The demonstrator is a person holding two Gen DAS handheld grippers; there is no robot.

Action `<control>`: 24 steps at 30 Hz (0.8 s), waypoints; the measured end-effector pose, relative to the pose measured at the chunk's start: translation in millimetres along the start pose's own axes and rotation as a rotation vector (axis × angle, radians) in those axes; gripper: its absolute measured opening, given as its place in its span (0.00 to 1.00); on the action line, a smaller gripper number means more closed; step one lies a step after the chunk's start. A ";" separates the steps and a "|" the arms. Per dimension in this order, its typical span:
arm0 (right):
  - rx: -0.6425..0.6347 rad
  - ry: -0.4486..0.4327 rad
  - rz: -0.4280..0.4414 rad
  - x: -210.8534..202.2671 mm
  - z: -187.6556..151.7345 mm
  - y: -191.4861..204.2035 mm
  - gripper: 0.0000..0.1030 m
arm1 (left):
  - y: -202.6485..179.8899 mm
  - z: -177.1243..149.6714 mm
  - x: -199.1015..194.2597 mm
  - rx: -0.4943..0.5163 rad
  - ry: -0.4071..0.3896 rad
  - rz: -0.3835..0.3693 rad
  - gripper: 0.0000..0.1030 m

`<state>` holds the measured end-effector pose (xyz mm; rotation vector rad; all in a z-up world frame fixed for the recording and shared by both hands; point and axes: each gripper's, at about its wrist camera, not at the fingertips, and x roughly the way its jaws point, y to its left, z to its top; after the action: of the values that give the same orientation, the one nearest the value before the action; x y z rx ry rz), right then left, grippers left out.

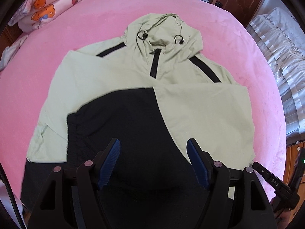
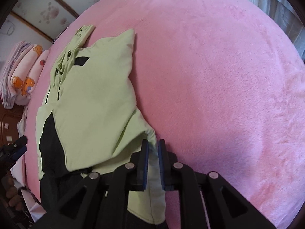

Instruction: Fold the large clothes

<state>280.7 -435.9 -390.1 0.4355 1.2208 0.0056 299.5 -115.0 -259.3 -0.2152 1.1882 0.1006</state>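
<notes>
A pale green hooded jacket (image 1: 118, 87) with black panels is laid flat, front up, on a pink bed cover. The hood (image 1: 164, 32) is crumpled at the far end (two black drawstring loops visible). Both sleeves are folded inward across the black lower body. A short black zip runs down from the collar. One light green edge (image 2: 152, 152) is seen lifted off the cover.

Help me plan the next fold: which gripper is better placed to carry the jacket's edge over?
Right. The right gripper is already shut on the pale green jacket edge, while the left gripper hangs open above the dark panel, holding nothing.
</notes>
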 end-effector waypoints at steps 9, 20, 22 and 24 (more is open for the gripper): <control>-0.247 -0.026 0.134 -25.1 -4.4 56.9 0.09 | -20.1 -37.2 25.9 -0.075 0.061 -0.124 0.69; -0.428 0.068 0.241 30.4 -15.2 133.8 0.03 | -25.5 -51.3 53.2 -0.112 0.133 -0.187 0.28; -0.423 0.093 0.246 41.0 -16.2 134.0 0.03 | -22.5 -54.4 59.5 -0.120 0.141 -0.189 0.21; -0.416 0.104 0.238 48.1 -16.3 132.3 0.02 | -19.6 -56.1 67.4 -0.110 0.150 -0.167 0.14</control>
<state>312.8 -298.0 -394.9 0.2145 1.2247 0.4832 277.3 -148.8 -339.5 -0.4238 1.3103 0.0032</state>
